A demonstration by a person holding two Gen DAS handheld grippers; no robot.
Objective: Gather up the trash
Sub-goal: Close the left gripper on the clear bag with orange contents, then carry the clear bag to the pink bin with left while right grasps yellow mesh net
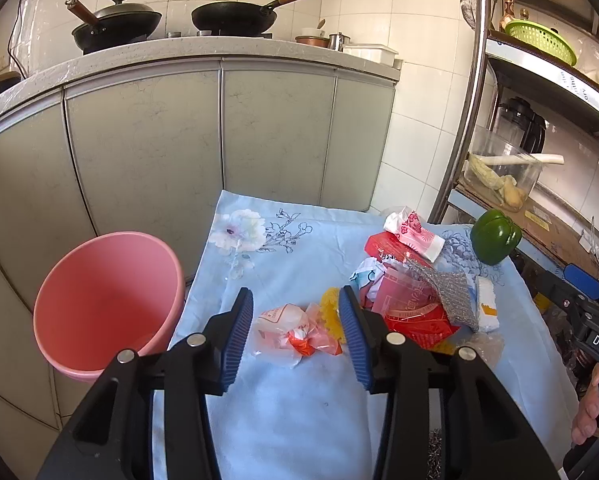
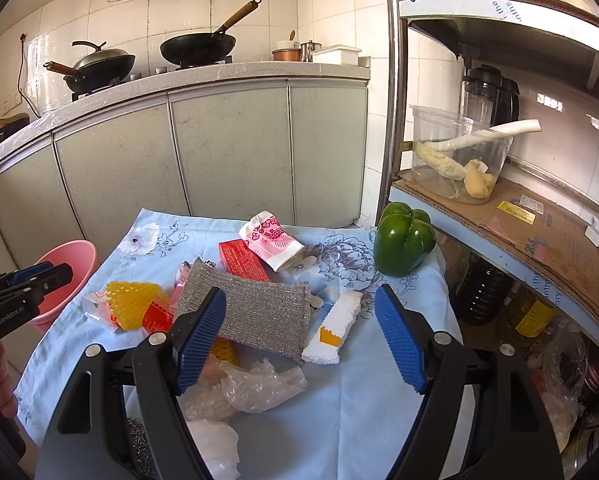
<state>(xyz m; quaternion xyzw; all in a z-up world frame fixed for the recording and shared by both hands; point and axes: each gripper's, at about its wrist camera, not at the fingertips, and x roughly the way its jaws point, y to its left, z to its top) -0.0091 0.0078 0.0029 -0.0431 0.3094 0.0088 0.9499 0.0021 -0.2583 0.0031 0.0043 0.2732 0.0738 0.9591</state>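
Trash lies in a heap on a pale blue flowered cloth (image 1: 299, 400). My left gripper (image 1: 297, 334) is open, its blue pads on either side of a crumpled pink and orange wrapper (image 1: 289, 330) without pressing on it. A yellow foam net (image 1: 331, 312) sits just behind that wrapper. My right gripper (image 2: 301, 336) is open above a silver scouring pad (image 2: 251, 312) and a white foam piece (image 2: 333, 326). Farther back lie a red box (image 2: 243, 260) and a pink and white packet (image 2: 271, 242). A crumpled clear plastic bag (image 2: 259, 384) lies nearer to me.
A pink basin (image 1: 107, 300) stands off the cloth's left edge, below the grey kitchen cabinets (image 1: 219, 140). A green bell pepper (image 2: 403, 238) sits at the cloth's far right corner. A metal shelf rack (image 2: 499, 216) with a clear tub of vegetables stands on the right.
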